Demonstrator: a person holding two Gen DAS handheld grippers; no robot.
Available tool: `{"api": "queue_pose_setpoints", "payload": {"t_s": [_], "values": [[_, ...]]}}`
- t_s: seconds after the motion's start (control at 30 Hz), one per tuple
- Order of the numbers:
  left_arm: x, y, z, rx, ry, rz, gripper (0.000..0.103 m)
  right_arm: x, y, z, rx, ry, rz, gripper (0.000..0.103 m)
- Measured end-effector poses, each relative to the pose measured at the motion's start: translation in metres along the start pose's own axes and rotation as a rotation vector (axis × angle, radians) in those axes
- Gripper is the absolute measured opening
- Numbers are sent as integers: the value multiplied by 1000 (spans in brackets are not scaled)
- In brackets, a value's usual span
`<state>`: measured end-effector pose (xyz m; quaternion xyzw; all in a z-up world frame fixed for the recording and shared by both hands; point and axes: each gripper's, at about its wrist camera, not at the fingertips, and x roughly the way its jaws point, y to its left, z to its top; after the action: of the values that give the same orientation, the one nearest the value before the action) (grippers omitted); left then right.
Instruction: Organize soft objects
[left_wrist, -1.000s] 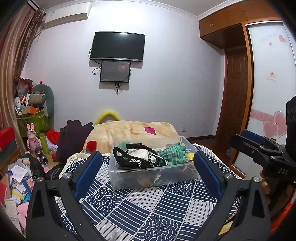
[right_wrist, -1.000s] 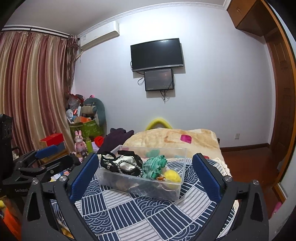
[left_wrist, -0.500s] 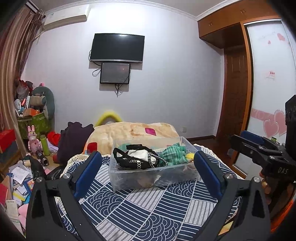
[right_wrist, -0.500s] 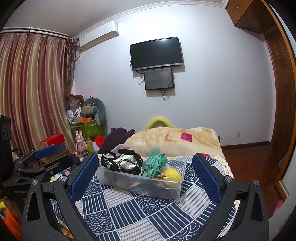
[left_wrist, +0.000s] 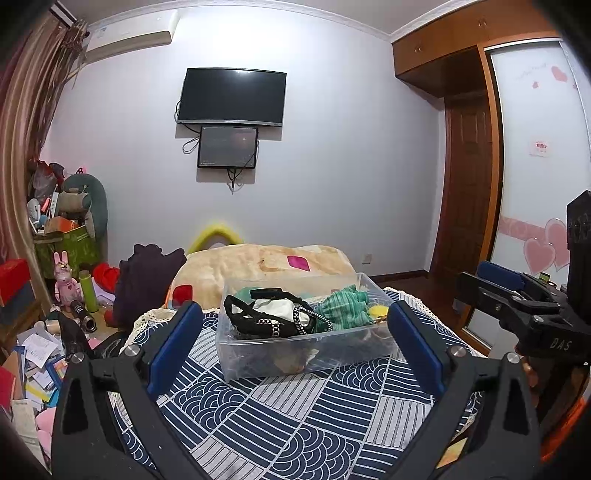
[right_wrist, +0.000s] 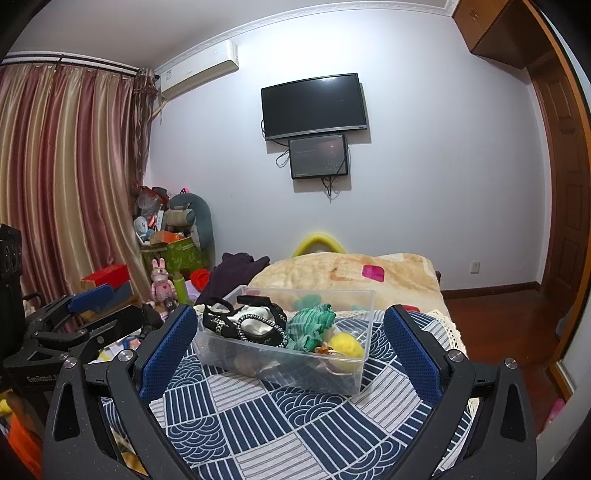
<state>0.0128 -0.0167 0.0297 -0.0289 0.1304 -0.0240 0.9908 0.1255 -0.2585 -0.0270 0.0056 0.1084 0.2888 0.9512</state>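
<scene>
Between the spread blue pads of the left gripper (left_wrist: 295, 341), nothing is gripped; jaws stand wide apart above the patterned bedspread (left_wrist: 295, 417). Right gripper (right_wrist: 290, 350) likewise gapes empty. Ahead of both, framed between their fingers but not touched, sits the clear plastic bin (left_wrist: 343, 350) on the bedspread. Inside it: a black studded strap item (right_wrist: 255, 325) over white cloth at left, a green striped cloth (right_wrist: 308, 326) centre, a yellow plush ball (right_wrist: 345, 343) at right. Beyond lies a beige blanket (right_wrist: 351, 273)
</scene>
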Motion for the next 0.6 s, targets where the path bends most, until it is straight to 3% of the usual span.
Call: {"api": "queue_pose_setpoints", "payload": {"t_s": [0.6], "values": [[3, 2, -2, -18, 14, -18, 102, 4, 0, -1, -9, 8, 5, 101]]}}
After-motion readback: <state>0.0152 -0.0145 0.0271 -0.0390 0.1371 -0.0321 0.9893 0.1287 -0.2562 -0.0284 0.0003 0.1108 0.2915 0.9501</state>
